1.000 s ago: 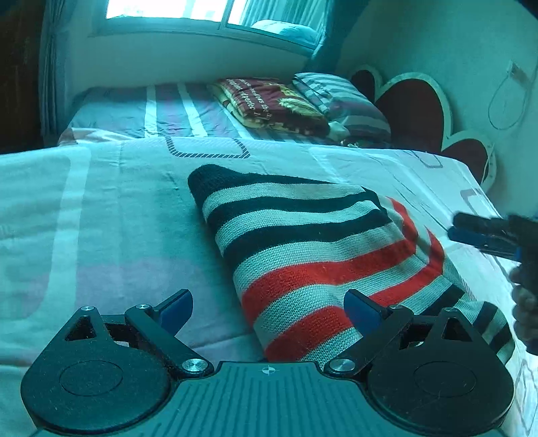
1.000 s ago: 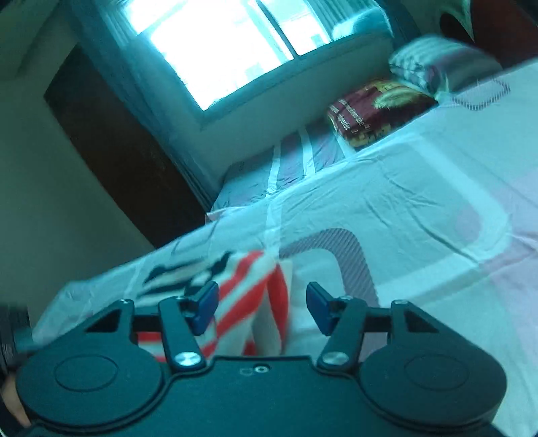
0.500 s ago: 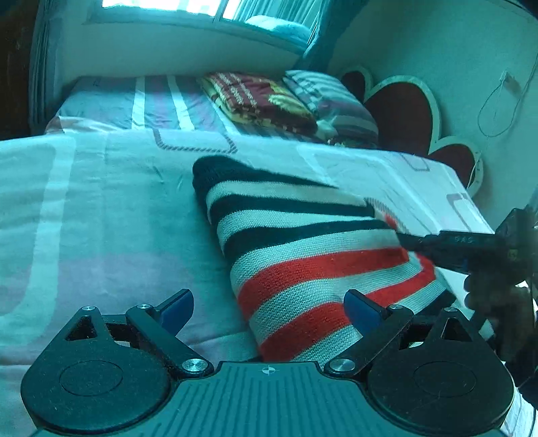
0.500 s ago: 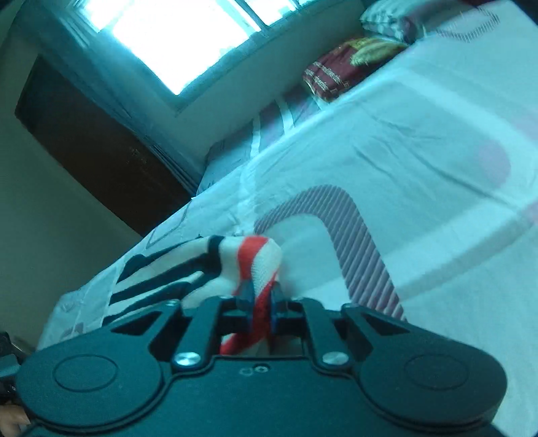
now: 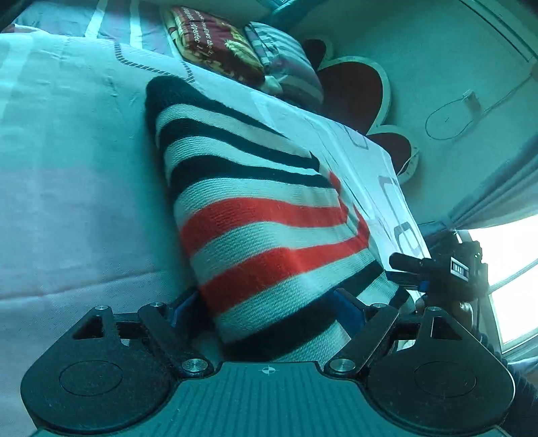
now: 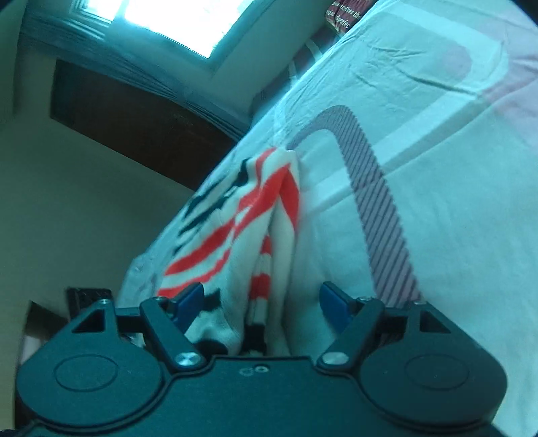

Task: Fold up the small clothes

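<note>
A small knitted garment (image 5: pixel 262 208) with black, white and red stripes lies folded on the bed. My left gripper (image 5: pixel 265 309) is open, and the garment's near edge lies between its blue pads. My right gripper (image 6: pixel 264 301) is open, and the folded edge of the garment (image 6: pixel 265 215) sits between its blue pads. In the left wrist view the right gripper (image 5: pixel 433 269) shows at the garment's right edge.
The bed sheet (image 5: pixel 67 201) spreads to the left. A red patterned pillow (image 5: pixel 215 43) and a striped pillow (image 5: pixel 285 64) lie at the head, by a heart-shaped headboard (image 5: pixel 353 90). A dark wardrobe (image 6: pixel 134 117) and a window (image 6: pixel 175 20) stand beyond the bed.
My right gripper shut on the garment's edge, then opened again. My left gripper moved forward until the garment's near edge came between its pads.
</note>
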